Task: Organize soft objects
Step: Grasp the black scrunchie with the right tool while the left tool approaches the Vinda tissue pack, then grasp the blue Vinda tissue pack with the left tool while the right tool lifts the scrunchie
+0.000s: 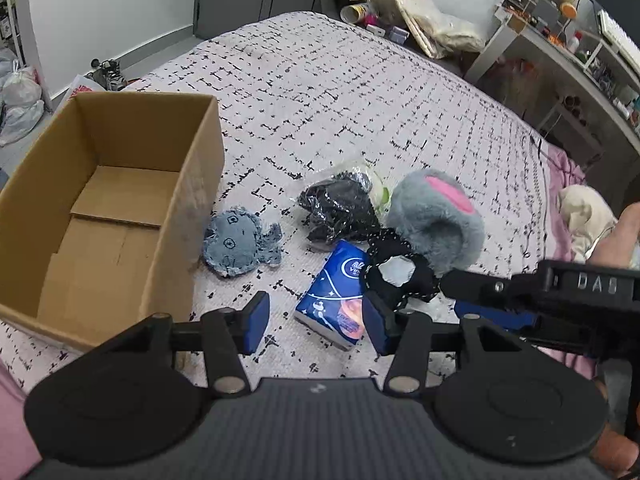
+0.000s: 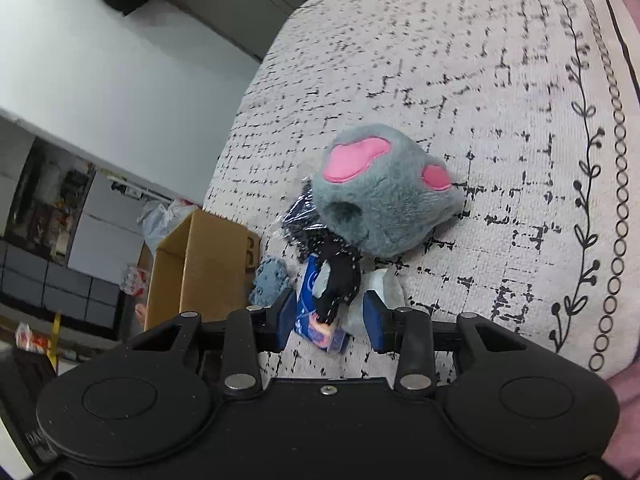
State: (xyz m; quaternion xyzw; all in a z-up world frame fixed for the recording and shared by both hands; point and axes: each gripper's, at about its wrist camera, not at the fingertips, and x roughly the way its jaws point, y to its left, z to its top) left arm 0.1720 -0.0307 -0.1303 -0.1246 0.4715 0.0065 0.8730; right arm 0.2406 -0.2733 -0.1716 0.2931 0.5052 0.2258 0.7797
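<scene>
An open, empty cardboard box (image 1: 100, 208) (image 2: 200, 268) sits on the bed at the left. Beside it lie a denim whale plush (image 1: 236, 244) (image 2: 270, 280), a black item in a clear bag (image 1: 340, 212) (image 2: 300, 220), a grey furry plush with pink patches (image 1: 436, 216) (image 2: 384, 200), a blue tissue pack (image 1: 332, 304) (image 2: 308, 312) and a black speckled scrunchie (image 1: 394, 276) (image 2: 340, 280). My left gripper (image 1: 318, 324) hovers open over the tissue pack. My right gripper (image 2: 330, 318) (image 1: 452, 300) is open, its tips just short of the scrunchie; neither holds anything.
The patterned bedspread (image 1: 360, 100) stretches far behind the pile. A pink blanket (image 1: 560, 176) lies along the right edge, with a desk and shelves (image 1: 580, 48) beyond. Filled bags (image 1: 20, 100) stand on the floor behind the box. A person's hand (image 1: 624, 232) shows at the right.
</scene>
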